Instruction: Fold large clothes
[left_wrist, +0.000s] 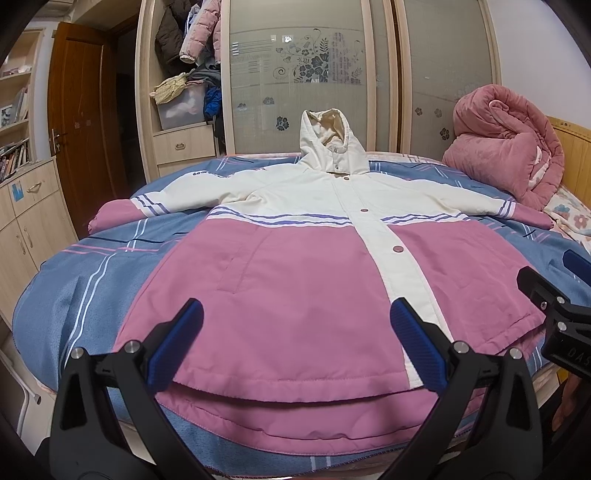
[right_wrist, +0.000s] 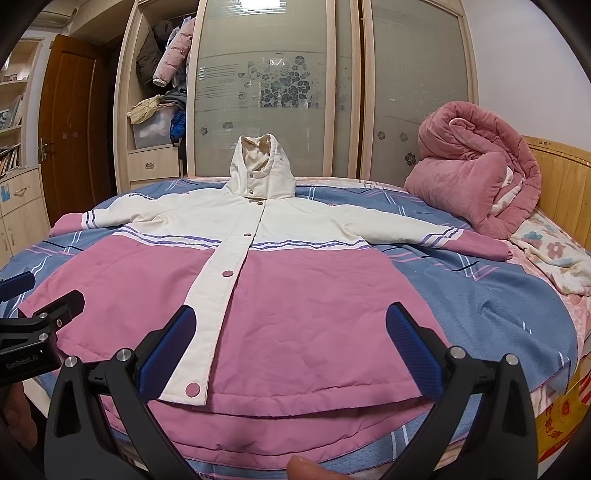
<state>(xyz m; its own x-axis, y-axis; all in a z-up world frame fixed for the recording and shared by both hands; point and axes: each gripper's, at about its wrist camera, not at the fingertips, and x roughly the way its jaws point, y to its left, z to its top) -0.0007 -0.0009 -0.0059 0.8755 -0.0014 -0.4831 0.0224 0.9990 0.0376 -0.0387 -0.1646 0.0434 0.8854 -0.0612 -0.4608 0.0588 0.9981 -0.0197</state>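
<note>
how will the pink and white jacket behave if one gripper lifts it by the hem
The jacket is probably floppy: it lies flat with soft wrinkles, so it would drape and sag. Its quilted hem looks padded, likely bulky yet light. The smooth shell might slip between open fingers.

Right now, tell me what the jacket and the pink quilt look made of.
Jacket: smooth woven synthetic shell, probably padded; faint sheen, stitched hem, snap buttons. Quilt: plush fleece-like fabric, matte and fuzzy, rolled in thick soft folds.

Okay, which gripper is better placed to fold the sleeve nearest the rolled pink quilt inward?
Right, probably. The right gripper is open over the jacket half whose sleeve reaches toward the quilt. The left gripper is open over the opposite half.
</note>
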